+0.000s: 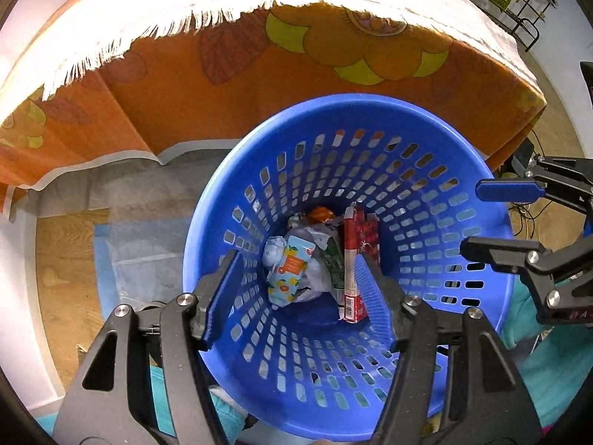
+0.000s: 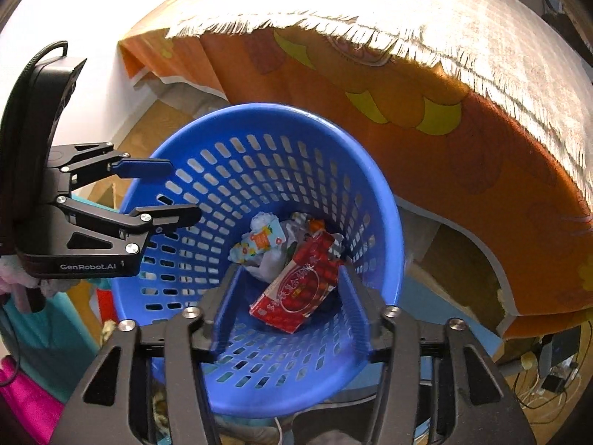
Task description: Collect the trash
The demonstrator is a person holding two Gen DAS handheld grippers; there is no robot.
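A blue perforated basket [image 1: 426, 155] [image 2: 229, 137] stands on the floor beside the table. At its bottom lie a red carton [image 1: 354, 259] [image 2: 300, 289], a light blue packet with an orange fruit print [image 1: 291, 272] [image 2: 259, 241], crumpled white paper [image 1: 272, 252] and other wrappers. My left gripper [image 1: 296, 293] hangs open and empty over the basket's mouth; it also shows in the right wrist view [image 2: 174, 193]. My right gripper [image 2: 285, 304] is open and empty over the basket; it also shows in the left wrist view [image 1: 485, 222] at the right rim.
A table with an orange flowered cloth [image 1: 222, 85] [image 2: 463, 155] and a white fringed runner [image 1: 229, 3] stands just behind the basket. Wooden floor and a blue mat [image 1: 111, 259] lie to the left. A black wire rack [image 1: 519, 0] stands far right.
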